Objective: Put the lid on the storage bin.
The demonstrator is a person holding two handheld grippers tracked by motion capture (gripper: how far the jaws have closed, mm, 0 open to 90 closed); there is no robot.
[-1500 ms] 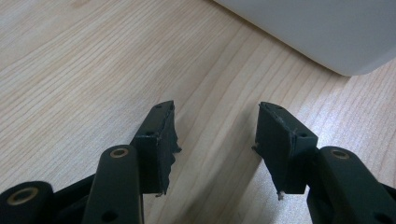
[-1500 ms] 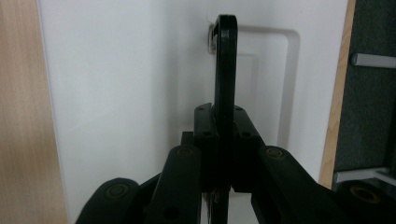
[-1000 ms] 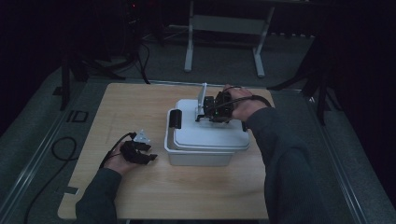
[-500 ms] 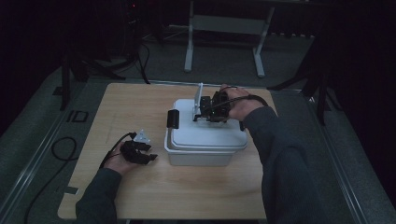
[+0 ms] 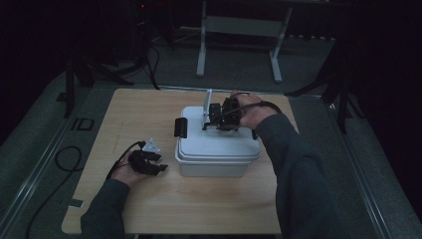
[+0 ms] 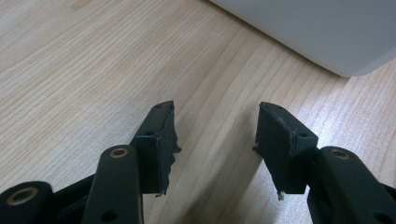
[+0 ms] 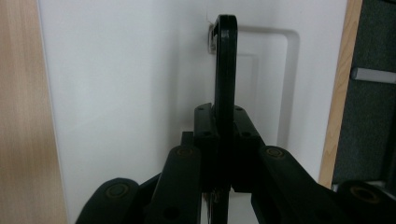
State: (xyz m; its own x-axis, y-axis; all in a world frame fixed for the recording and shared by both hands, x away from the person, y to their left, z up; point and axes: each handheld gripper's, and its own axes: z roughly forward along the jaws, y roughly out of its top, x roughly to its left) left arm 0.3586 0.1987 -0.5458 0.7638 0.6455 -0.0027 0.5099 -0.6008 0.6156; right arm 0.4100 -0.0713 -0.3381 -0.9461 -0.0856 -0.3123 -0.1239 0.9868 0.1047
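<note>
From the high view, a white lidded box (image 5: pixel 216 147) sits mid-desk (image 5: pixel 149 209); the right hand-held gripper (image 5: pixel 219 117) reaches over its lid, the left hand-held gripper (image 5: pixel 152 162) rests just beside its left wall. The left gripper view shows jaws spread over bare wood, nothing between them, probably waiting. The right gripper view shows jaws pinching the upright black handle (image 7: pixel 226 65), likely to lift.

On the white box (image 5: pixel 217 149), the black latch (image 5: pixel 180 128) at its left end is swinging outward and now hanging clear of the lid's edge, while the right gripper (image 5: pixel 213 117), clamped on the black handle (image 7: pixel 225 65), is easing slightly toward the person.
</note>
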